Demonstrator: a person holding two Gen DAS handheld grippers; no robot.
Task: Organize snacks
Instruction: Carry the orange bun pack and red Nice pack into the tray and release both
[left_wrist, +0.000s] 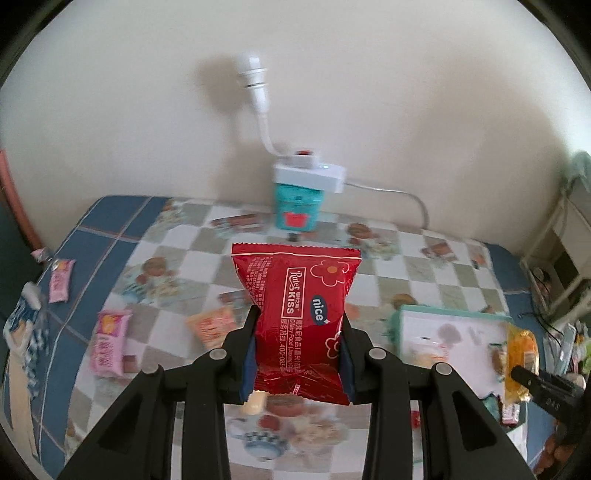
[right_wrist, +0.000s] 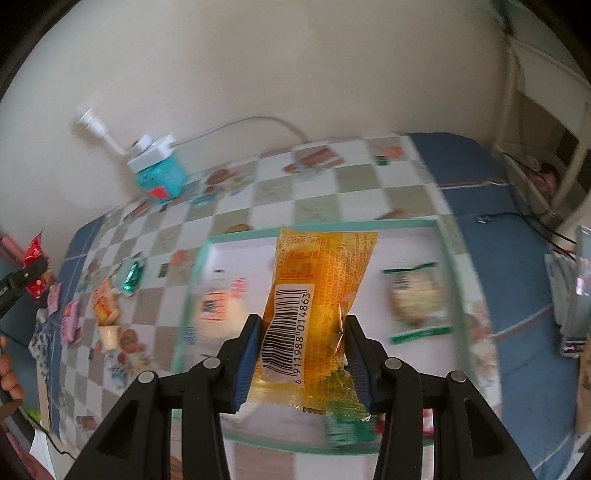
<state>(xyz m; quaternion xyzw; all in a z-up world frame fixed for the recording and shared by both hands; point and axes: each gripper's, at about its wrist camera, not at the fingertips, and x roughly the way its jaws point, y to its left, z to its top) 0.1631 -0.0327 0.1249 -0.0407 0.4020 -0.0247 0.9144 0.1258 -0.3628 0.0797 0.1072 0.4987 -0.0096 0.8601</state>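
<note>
Clamped between the blue pads of the left gripper (left_wrist: 299, 354), a red snack packet (left_wrist: 297, 321) stands upright above the checked tablecloth (left_wrist: 424, 280) — its jaws are closed on the packet's lower half. Likewise the right gripper (right_wrist: 301, 363) pinches a yellow snack packet (right_wrist: 317, 314), barcode facing the camera, held over the white tray (right_wrist: 448, 258) with the teal rim. Inside the tray lie a green-edged packet (right_wrist: 415, 301) to the right and a white-and-orange packet (right_wrist: 218, 312) to the left, both blurred. Off the tray to the left, loose snacks sit on the cloth — two pink packets (left_wrist: 109, 343), an orange packet (left_wrist: 212, 325). Against the wall stands a teal box (left_wrist: 295, 206) with a white power strip (left_wrist: 310, 175) on top.
</note>
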